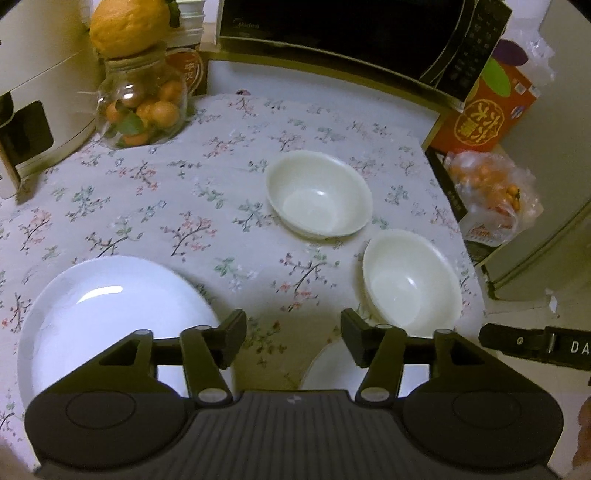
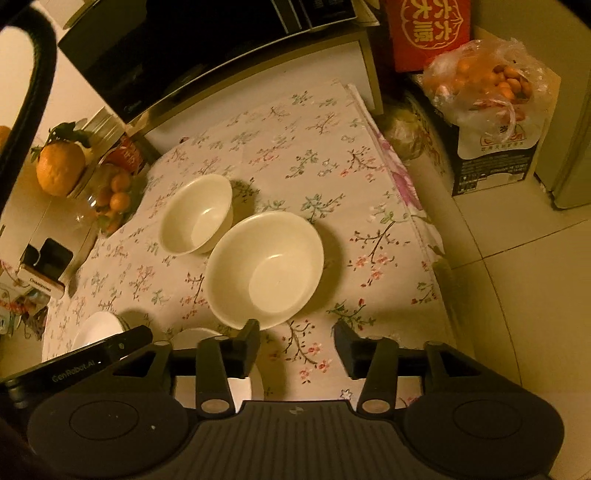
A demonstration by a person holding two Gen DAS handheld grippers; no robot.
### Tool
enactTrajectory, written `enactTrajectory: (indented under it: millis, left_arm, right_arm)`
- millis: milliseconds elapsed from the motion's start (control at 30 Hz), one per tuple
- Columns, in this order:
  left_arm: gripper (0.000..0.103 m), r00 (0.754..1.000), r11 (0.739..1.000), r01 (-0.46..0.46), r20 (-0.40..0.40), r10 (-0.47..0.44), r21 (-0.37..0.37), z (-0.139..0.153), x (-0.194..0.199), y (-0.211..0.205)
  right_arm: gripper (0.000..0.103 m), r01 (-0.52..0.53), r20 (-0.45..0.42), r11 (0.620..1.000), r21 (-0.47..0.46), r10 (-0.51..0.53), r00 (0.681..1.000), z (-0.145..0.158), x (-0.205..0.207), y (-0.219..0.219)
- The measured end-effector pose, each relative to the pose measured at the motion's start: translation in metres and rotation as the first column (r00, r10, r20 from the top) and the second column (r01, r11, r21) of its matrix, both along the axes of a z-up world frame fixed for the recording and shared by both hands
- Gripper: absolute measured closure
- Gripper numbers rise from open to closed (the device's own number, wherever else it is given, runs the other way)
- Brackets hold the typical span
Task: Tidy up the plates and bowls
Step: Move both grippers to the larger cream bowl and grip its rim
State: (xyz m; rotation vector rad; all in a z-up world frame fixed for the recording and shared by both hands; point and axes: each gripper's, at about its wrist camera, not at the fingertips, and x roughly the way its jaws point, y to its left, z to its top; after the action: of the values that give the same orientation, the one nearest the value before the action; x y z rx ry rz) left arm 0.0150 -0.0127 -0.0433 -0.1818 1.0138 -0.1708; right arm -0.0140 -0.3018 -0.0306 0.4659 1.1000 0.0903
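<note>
The left gripper (image 1: 293, 341) hangs low over the near edge of the table, its jaws spread wide with nothing between them. The right gripper (image 2: 297, 345) hovers alongside, just as wide apart and just as empty; its dark body pokes into the left view at the right edge.

Behind everything sits the black microwave (image 1: 354, 33) on its shelf at the back of the table. The floral tablecloth (image 1: 207, 206) covers the whole top. A white appliance (image 1: 40, 92) stands at the far left corner.

Among the dishes, the large white plate (image 1: 110, 314) is biggest, lying flat at the near left, just under the left gripper's left finger. A second plate (image 1: 332, 369) peeks out beneath that gripper; most of it is hidden. Two cream bowls stand upright to the right: the near bowl (image 2: 264, 269) just ahead of the right gripper, the far bowl (image 2: 195, 214) right behind it, rims close, whether touching I cannot tell.

A red box (image 1: 487, 110) and a plastic bag of oranges (image 2: 484, 81) sit off the table's right side. A glass jar of small oranges (image 1: 142, 107) stands at the back left, a large citrus fruit (image 1: 129, 26) perched on top.
</note>
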Motion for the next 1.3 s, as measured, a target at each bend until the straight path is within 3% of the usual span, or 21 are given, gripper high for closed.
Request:
enactTrajectory:
  millis: [167,733,933,1167,1300]
  left_arm:
    - [0.03,0.999,0.999,0.027,0.024,-0.026,-0.047,0.002,0.011,-0.003]
    - [0.029,0.991,0.992,0.123,0.043,-0.123,0.014,-0.022,0.038,-0.043]
    - [0.037,0.989,0.99,0.142,0.034,-0.143,0.025,-0.028,0.045,-0.051]
    - [0.059,0.987,0.987,0.16,0.03,-0.16,0.02,-0.033,0.049,-0.051]
    - [0.064,0.985,0.985,0.17,0.021,-0.171,0.011,-0.037,0.049,-0.052]
  right_arm:
    - [0.039,0.032,-0.005,0.999,-0.009,-0.032,0.999,-0.001,0.007,-0.006]
    - [0.032,0.097,-0.043,0.995,-0.033,-0.098,0.994,-0.016,0.027,-0.005]
    - [0.035,0.063,-0.022,0.984,-0.164,-0.067,0.997,-0.019,0.031,0.011]
    - [0.043,0.046,-0.014,0.98,-0.192,-0.05,0.999,-0.022,0.037,0.015]
    - [0.051,0.038,-0.022,0.981,-0.192,-0.043,0.999,-0.026,0.038,0.019]
